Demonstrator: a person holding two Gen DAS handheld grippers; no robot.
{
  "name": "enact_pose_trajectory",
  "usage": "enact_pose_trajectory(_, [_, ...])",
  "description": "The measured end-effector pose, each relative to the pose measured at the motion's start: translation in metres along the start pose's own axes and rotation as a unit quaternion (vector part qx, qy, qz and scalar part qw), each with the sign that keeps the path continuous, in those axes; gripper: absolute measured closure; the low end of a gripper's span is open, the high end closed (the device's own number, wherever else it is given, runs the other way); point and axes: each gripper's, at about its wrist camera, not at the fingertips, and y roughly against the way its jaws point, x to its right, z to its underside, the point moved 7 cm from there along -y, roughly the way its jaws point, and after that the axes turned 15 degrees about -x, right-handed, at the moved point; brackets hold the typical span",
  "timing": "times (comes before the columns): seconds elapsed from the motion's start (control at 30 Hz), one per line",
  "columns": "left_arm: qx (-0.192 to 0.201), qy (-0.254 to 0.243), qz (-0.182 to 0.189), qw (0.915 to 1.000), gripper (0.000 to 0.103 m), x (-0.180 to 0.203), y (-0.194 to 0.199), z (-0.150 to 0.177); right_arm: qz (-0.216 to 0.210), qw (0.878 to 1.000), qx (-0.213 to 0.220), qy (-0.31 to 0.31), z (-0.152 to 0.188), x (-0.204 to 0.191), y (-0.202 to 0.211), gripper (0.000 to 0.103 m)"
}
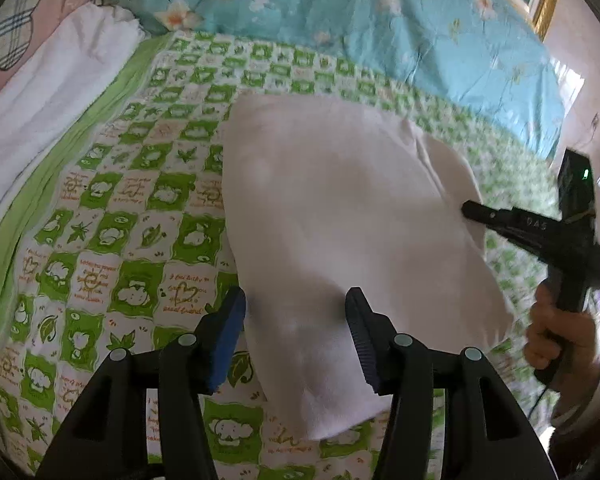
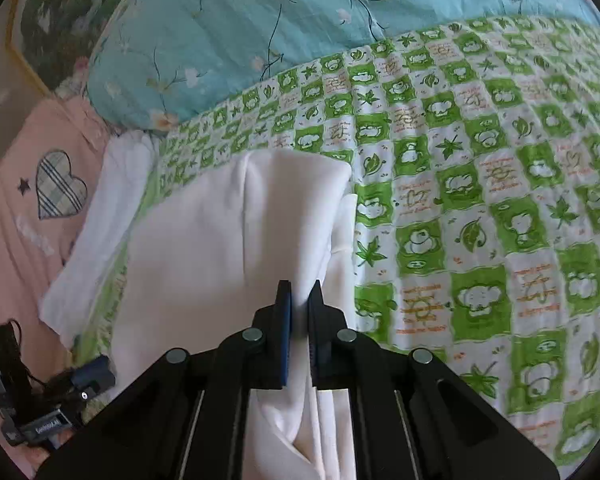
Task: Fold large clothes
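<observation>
Spreading across the whole scene is the green checked bedsheet [image 1: 112, 216], our landmark, with a blue floral quilt [image 1: 380, 28] bunched along its far edge. On the sheet's middle lies the white garment [image 1: 340, 220], folded into a thick pad. At the garment's right edge, the right gripper [image 2: 299, 300] is clamped narrow on a fold of it! Over the garment's near end, the left gripper [image 1: 296, 320] hangs with jaws wide, holding nothing.
</observation>
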Motion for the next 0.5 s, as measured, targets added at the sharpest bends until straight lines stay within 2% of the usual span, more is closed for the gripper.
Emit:
enact_pose_trajectory(0.07, [-0.005,-0.002,-0.005,1.0,0.042,0.0,-0.012,0.0,0.013,1.0,-0.024,-0.007,0.0,0.008,-0.018,0.096])
enact_pose_trajectory(0.17, [-0.014,0.013,0.013,0.9997,0.041,-0.001,-0.02,0.0,0.017,0.998,-0.058,-0.027,0.005,0.019,-0.039,0.093])
enact_pose_trajectory(0.23, [-0.014,0.012,0.015,0.9997,0.041,-0.002,-0.02,0.0,0.023,0.998,-0.048,-0.037,0.004,0.02,-0.029,0.092])
enact_pose_trajectory(0.33, [-0.013,0.012,0.017,0.9997,0.041,-0.004,-0.02,-0.001,0.056,0.998,0.001,-0.015,0.002,0.007,0.005,0.092])
enact_pose_trajectory(0.4, [-0.012,0.013,0.015,0.9997,0.041,-0.002,-0.021,-0.001,0.04,0.999,0.012,0.017,0.005,-0.013,0.017,0.092])
enact_pose_trajectory(0.47, [-0.01,0.012,0.01,0.9998,0.041,0.0,-0.02,0.0,0.009,0.998,-0.024,0.049,0.015,-0.033,0.004,0.091])
enact_pose_trajectory(0.5, [-0.009,0.01,0.007,0.9999,0.041,0.0,-0.02,0.0,0.007,0.997,-0.044,0.057,0.02,-0.036,-0.006,0.091])
